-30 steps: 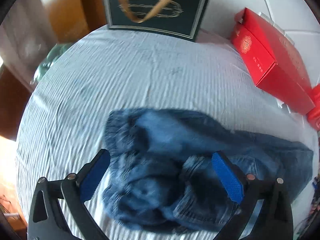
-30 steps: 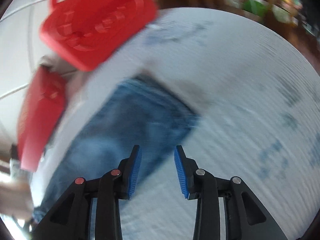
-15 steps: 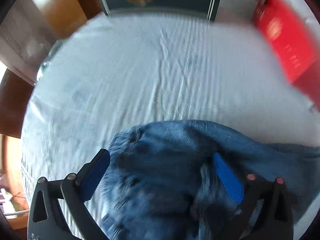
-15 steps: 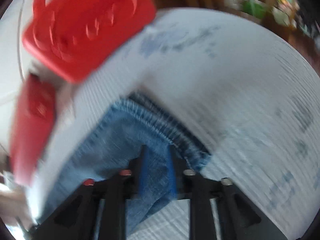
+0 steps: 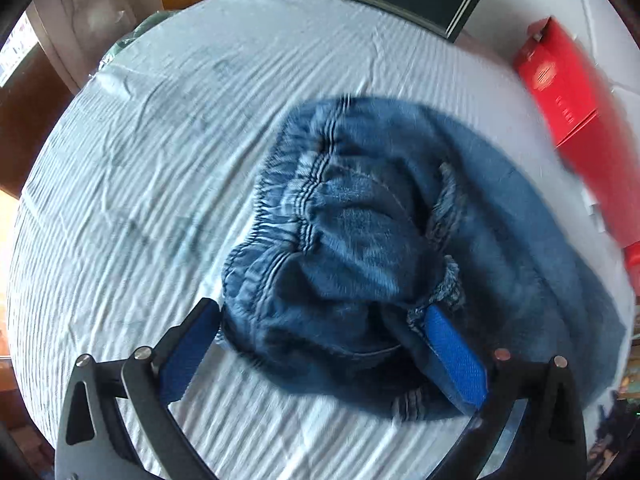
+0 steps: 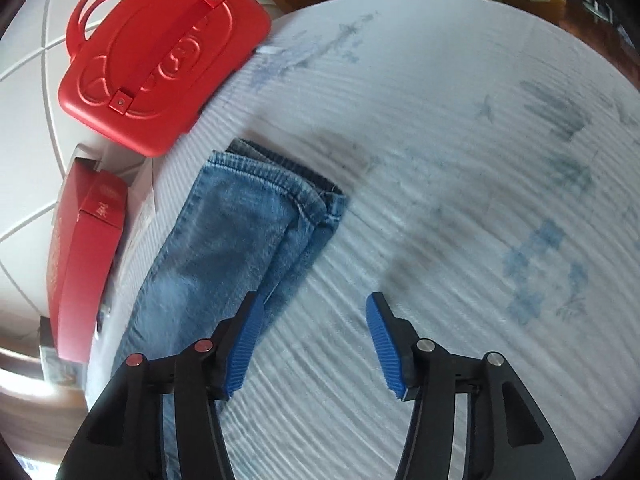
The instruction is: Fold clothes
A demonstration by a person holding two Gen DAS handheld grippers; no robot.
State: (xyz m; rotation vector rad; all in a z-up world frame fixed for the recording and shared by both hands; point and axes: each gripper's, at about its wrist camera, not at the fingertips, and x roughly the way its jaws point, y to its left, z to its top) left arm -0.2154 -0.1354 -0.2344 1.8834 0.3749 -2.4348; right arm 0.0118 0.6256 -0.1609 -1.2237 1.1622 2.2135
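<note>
I see the jeans [image 5: 360, 240] bunched on the striped white sheet [image 5: 160, 160]. My left hand-held gripper [image 5: 320, 332] stands wide apart around the waistband heap. My right hand-held gripper [image 6: 314, 320] has just been opening, nothing between its pads, beside the leg cuff [image 6: 276, 184].

the jeans [image 5: 360, 240] were faded blue; the sheet [image 6: 440, 160] white with blue-grey smudges; the case [image 6: 160, 60] at ten o'clock red; the fingers [image 6: 244, 344] blue-padded.

Two wrist fisheyes, both close above the bed.
Each looks steeply down along its fingers; both share the jeans [image 5: 372, 240] and the striped sheet [image 6: 460, 184].
</note>
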